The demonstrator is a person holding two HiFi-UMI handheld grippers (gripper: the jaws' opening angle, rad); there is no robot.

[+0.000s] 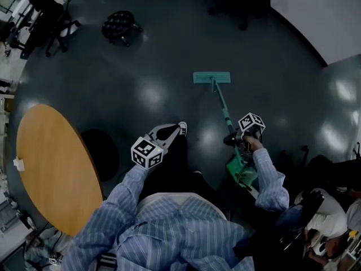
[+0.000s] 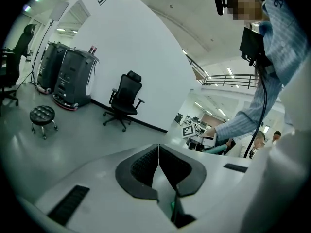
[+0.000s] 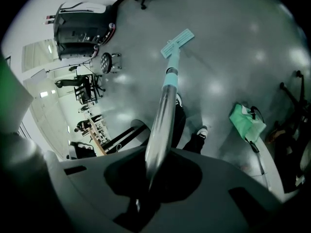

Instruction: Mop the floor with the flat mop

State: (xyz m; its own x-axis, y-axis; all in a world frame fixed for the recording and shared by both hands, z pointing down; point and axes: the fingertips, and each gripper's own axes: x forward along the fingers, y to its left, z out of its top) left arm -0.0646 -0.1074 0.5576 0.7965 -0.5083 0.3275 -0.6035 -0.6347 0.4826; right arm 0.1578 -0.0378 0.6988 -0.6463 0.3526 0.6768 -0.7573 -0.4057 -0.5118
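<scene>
The flat mop's teal head (image 1: 211, 77) lies flat on the dark grey floor ahead of me, and its green and silver handle (image 1: 224, 110) slants back to my right gripper (image 1: 243, 138), which is shut on it. In the right gripper view the silver pole (image 3: 162, 111) runs out from between the jaws of the right gripper (image 3: 149, 177) down to the mop head (image 3: 177, 41). My left gripper (image 1: 179, 129) is held in the air over my legs, away from the mop. In its own view the left gripper (image 2: 158, 152) has its dark pads pressed together with nothing between them.
A round wooden table (image 1: 49, 168) stands at my left. A black stool (image 1: 119, 25) and office chairs (image 1: 40, 11) are at the far left. A green bag (image 1: 242, 171) lies by my right side. A person (image 1: 330, 216) sits at the lower right.
</scene>
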